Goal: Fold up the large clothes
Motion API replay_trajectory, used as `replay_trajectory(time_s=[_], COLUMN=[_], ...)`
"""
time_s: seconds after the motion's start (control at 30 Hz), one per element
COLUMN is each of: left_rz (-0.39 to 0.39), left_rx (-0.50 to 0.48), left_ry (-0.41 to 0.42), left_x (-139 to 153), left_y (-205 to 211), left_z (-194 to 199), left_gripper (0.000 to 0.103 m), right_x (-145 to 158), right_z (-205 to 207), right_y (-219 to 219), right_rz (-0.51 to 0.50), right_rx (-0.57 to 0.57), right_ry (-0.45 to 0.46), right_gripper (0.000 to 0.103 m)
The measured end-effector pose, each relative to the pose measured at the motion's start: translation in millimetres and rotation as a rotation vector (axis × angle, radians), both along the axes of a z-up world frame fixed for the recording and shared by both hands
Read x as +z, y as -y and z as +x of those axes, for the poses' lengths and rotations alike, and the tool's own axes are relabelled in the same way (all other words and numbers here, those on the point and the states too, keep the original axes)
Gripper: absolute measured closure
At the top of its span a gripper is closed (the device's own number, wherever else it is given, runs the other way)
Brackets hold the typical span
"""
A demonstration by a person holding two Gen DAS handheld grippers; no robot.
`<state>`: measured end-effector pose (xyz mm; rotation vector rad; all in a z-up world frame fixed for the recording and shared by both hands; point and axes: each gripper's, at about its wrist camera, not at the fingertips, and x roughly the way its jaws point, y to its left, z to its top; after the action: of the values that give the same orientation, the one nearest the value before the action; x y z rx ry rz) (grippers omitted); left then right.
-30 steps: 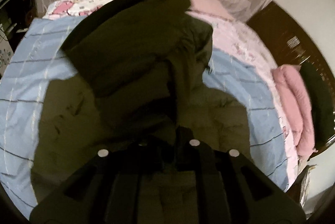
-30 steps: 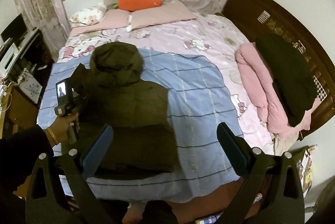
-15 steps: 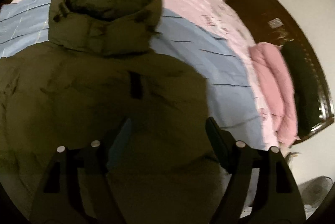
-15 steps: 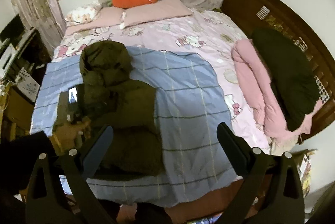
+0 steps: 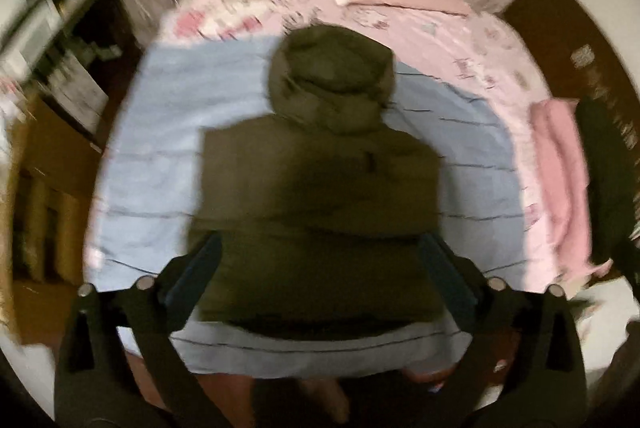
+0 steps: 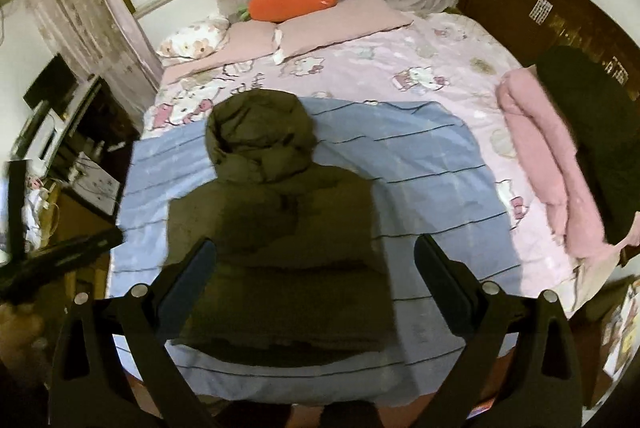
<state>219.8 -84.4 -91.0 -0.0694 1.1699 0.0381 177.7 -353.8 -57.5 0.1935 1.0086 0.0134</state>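
On blue sheet (image 6: 420,164): one olive hooded jacket (image 6: 280,248), long axis toward pillows, hood farthest. Two grippers: left gripper (image 5: 320,268) opening, empty; right gripper (image 6: 316,268) spread, empty.

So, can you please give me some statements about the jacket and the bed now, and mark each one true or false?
1. The olive jacket lies on the blue sheet. True.
2. The hood points toward the pillows. True.
3. The left gripper is clamped on a sleeve. False: its jaws are opening, nothing between them.
4. The right gripper is holding the jacket. False: it is open, empty.
5. The orange carrot cushion lies on the jacket. False: it lies behind the pillows.
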Motion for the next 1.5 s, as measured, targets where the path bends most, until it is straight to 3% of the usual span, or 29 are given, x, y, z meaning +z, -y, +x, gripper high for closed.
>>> replay_trajectory(time_s=[0.13,0.27,0.43,0.87,1.5], left_rz=[0.11,0.033,0.019,-0.093,-0.082], left_rx=[-0.033,0.013,0.008,0.004,0.007], left_ry=[0.073,0.106,0.147,0.168,0.14], left_x=[48,76,90,90,79], left_y=[-8,-24,-31,-35,-42], left_z=[-20,-35,-47,-63,-48], left_gripper=[0.002,0.002,0.002,0.002,0.002], right_x=[12,30,45,52,47], right_z=[2,-3,-16,-45,-32], right_y=[-27,-50,-64,-58,-56], right_rz=[-0.001,0.002,-0.006,0.035,0.016], right_rx=[0.031,0.05,0.07,0.024,0.009], right_ry=[0.011,0.045,0.08,0.074,0.076], right_gripper=[0.003,0.001,0.001,0.001,0.001])
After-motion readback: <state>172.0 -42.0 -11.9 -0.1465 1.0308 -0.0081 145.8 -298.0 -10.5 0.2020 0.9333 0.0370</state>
